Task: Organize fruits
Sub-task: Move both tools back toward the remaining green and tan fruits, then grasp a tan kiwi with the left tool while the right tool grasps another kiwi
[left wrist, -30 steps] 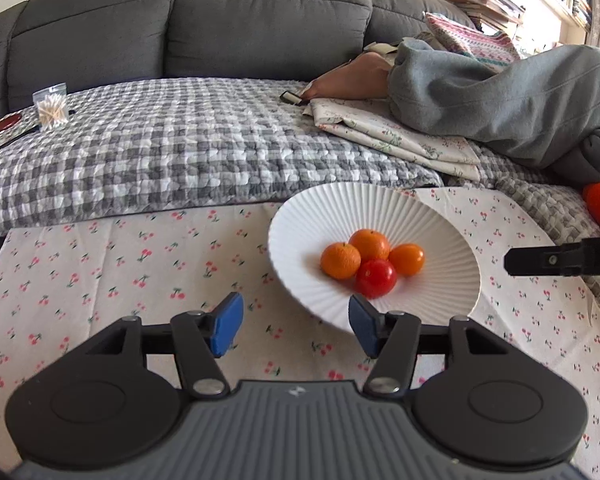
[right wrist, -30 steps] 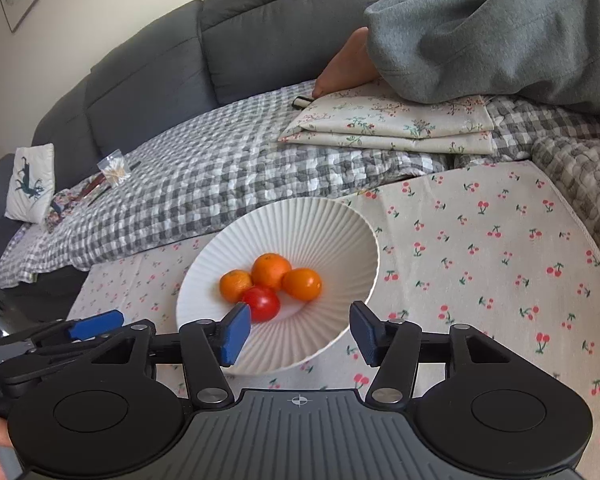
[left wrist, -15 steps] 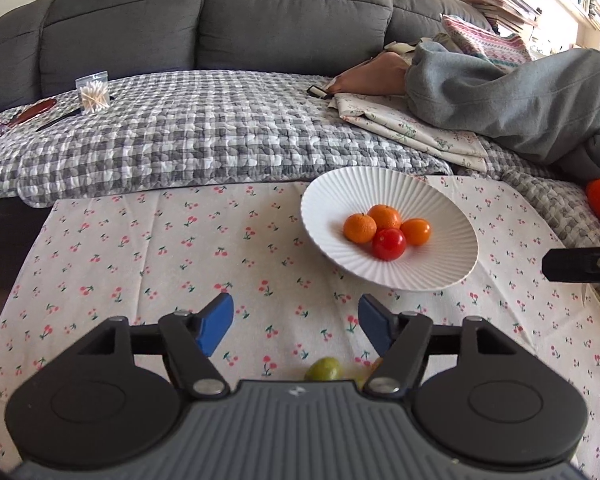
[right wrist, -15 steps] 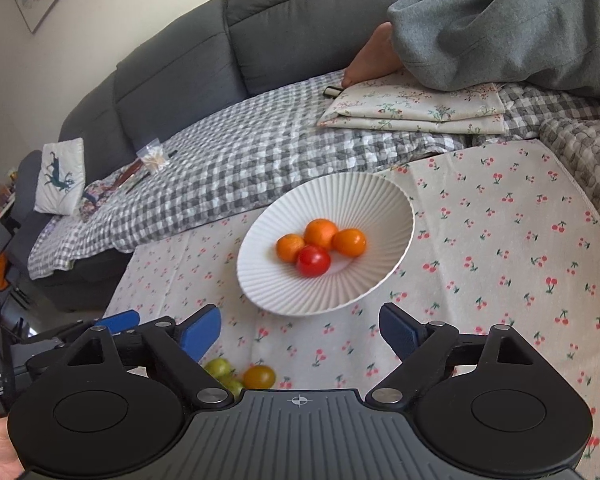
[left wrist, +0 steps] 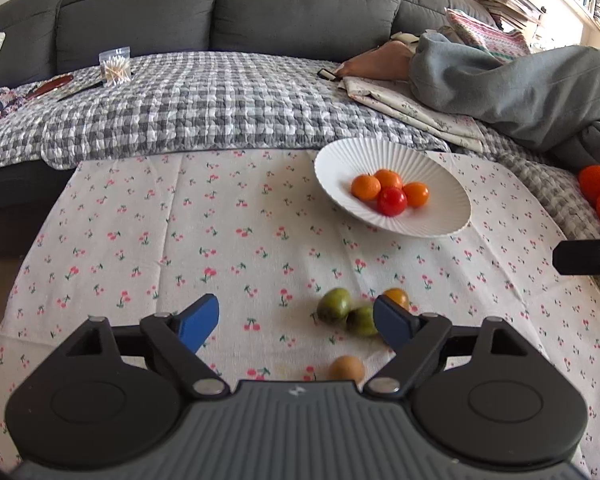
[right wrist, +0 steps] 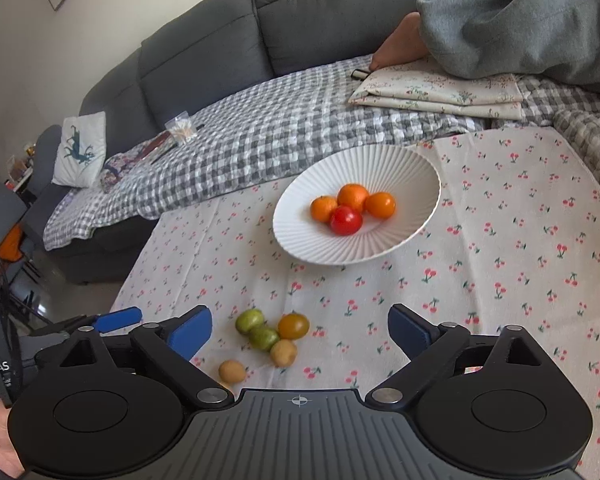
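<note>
Between the right gripper's (right wrist: 300, 332) spread jaws lie loose fruits (right wrist: 268, 338).

A: Bowl contents?

B: Four fruits are seen clustered in the white ribbed bowl (right wrist: 420, 172): three orange mandarins (right wrist: 355, 196) and one red tomato (right wrist: 346, 220), which is set nearest and touches them.

A: And loose fruit?

B: A small group is noted on the cherry-print cloth (right wrist: 500, 260), well apart from the bowl: two green fruits (right wrist: 249, 320) touching, an orange-yellow tomato (right wrist: 293, 326) just beside them, a tan fruit (right wrist: 283, 352) below, and another tan fruit (right wrist: 232, 371) set slightly apart.
</note>
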Available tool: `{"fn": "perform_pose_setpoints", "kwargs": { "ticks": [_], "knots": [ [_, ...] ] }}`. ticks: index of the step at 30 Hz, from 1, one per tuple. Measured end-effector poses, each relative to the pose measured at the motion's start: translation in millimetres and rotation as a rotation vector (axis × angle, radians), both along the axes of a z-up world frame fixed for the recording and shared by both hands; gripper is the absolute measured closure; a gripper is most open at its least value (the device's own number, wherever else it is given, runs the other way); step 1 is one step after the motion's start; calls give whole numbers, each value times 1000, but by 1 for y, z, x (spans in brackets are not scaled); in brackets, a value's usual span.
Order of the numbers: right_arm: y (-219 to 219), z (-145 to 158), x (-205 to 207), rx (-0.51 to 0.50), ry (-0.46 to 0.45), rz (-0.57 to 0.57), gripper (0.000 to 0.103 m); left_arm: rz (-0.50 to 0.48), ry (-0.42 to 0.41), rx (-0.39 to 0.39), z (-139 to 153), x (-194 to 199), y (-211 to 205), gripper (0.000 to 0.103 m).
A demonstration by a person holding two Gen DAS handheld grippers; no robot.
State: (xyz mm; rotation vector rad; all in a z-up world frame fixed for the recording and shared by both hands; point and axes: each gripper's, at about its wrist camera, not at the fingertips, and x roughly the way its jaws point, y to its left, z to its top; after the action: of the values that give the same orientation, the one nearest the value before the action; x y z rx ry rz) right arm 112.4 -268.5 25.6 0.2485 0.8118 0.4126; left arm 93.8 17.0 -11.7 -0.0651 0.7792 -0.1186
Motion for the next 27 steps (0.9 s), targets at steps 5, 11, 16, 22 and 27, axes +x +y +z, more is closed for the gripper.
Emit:
{"fn": "perform_pose_setpoints", "kwargs": {
  "ticks": [5, 11, 16, 22, 27],
  "knots": [
    [9, -8, -11, -12, 20, 26, 3, -21, 25, -9, -10, -10, 0, 15],
    [15, -15, -15, -35, 19, 28, 2, -90, 81, 16, -29, -17, -13, 15],
    [16, -22, -12, -54, 27, 25, 2, -152, 101, 63, -40, -20, -29, 22],
    [18, -31, -8, -67, 42, 16, 2, -206, 152, 120, -61, -17, -44, 48],
    [20, -37, -5, -66, 52, 11, 2, -207, 146, 124, -66, -15, -46, 67]
  ]
}}
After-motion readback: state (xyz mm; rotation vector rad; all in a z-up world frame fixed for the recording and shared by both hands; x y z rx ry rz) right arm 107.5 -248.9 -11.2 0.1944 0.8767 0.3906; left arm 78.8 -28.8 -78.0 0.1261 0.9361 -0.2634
